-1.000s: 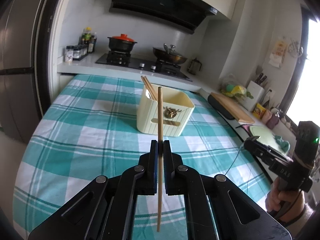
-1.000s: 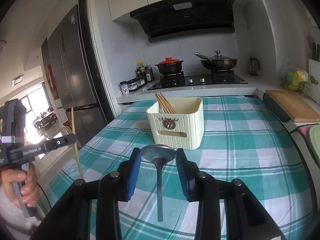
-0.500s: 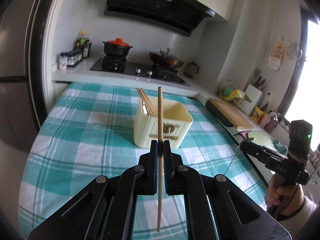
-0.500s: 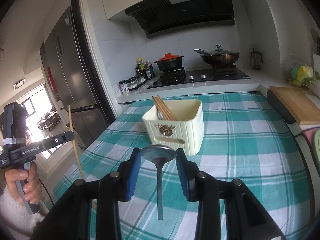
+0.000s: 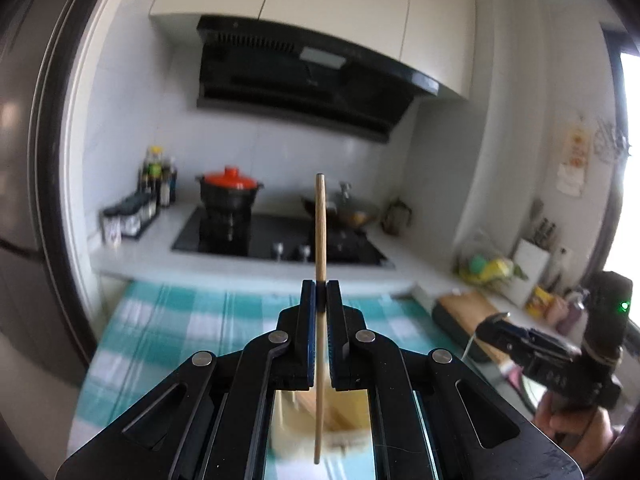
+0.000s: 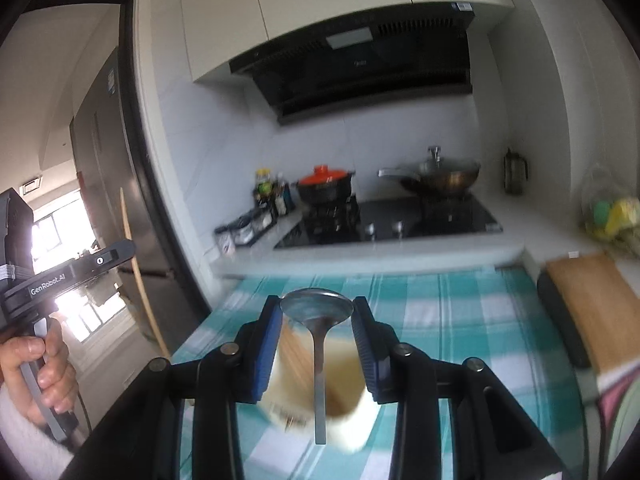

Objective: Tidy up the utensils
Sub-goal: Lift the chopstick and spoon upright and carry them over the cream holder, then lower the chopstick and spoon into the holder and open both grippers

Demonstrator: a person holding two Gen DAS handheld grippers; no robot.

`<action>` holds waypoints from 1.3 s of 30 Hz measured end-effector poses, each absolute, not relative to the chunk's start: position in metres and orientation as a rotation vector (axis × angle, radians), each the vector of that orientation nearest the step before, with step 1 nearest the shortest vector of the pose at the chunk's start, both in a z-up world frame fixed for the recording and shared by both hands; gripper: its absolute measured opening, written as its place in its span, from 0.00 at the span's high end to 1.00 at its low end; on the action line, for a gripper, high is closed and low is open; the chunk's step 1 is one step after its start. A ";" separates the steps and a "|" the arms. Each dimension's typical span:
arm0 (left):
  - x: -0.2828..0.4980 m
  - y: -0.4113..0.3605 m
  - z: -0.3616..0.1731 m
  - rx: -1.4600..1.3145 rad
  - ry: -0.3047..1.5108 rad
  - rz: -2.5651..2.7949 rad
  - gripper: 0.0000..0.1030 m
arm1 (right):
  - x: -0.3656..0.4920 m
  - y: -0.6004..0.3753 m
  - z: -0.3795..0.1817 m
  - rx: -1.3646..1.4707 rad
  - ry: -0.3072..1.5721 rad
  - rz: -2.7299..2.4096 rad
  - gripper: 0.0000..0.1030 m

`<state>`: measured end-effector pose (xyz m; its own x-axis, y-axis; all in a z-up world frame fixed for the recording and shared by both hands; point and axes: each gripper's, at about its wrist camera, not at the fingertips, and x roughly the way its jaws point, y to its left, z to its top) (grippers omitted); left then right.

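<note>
Above the cream holder (image 6: 320, 392) on the checked desk (image 6: 460, 312), my left hand-held gripper (image 5: 320, 304) clamps one chopstick (image 5: 320, 232) upright and my right hand-held gripper (image 6: 316, 320) grips a spoon (image 6: 316, 308) by its bowl; next, I judge, each lowers into the holder before release.

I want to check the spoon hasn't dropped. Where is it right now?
In the right wrist view, the spoon hangs bowl-up between the right gripper pads, its handle pointing down over the cream holder.

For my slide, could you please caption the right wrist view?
Right tongs clamp a metal spoon, handle hanging above the blurred cream utensil holder on the checked tablecloth.
</note>
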<state>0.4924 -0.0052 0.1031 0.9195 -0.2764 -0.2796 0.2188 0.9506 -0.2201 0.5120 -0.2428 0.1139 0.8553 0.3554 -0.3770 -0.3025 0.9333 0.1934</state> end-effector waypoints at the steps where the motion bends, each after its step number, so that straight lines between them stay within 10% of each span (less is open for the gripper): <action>1: 0.501 -0.008 0.102 -0.185 0.305 -0.246 0.97 | 0.519 -0.242 0.113 0.124 0.419 0.344 0.65; 21: 0.599 -0.036 -0.044 -0.166 0.642 -0.159 0.95 | 0.616 -0.204 -0.020 0.013 0.752 0.305 0.64; 23: 0.595 -0.033 -0.044 -0.157 0.659 -0.147 0.84 | 0.615 -0.210 -0.017 0.027 0.744 0.276 0.54; 27: 0.561 -0.019 -0.018 -0.098 0.586 -0.096 0.31 | 0.592 -0.226 0.016 0.047 0.683 0.259 0.52; 31: 0.512 -0.014 0.014 0.020 0.519 -0.058 0.06 | 0.546 -0.232 0.061 -0.002 0.599 0.252 0.38; 39: 0.386 -0.034 0.042 0.179 0.420 0.064 0.00 | 0.434 -0.233 0.101 -0.076 0.513 0.218 0.19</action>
<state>0.3857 -0.0338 0.0423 0.9113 0.0991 -0.3996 -0.0254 0.9823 0.1856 0.4335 -0.2328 0.1005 0.8485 0.1882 -0.4945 -0.2259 0.9740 -0.0170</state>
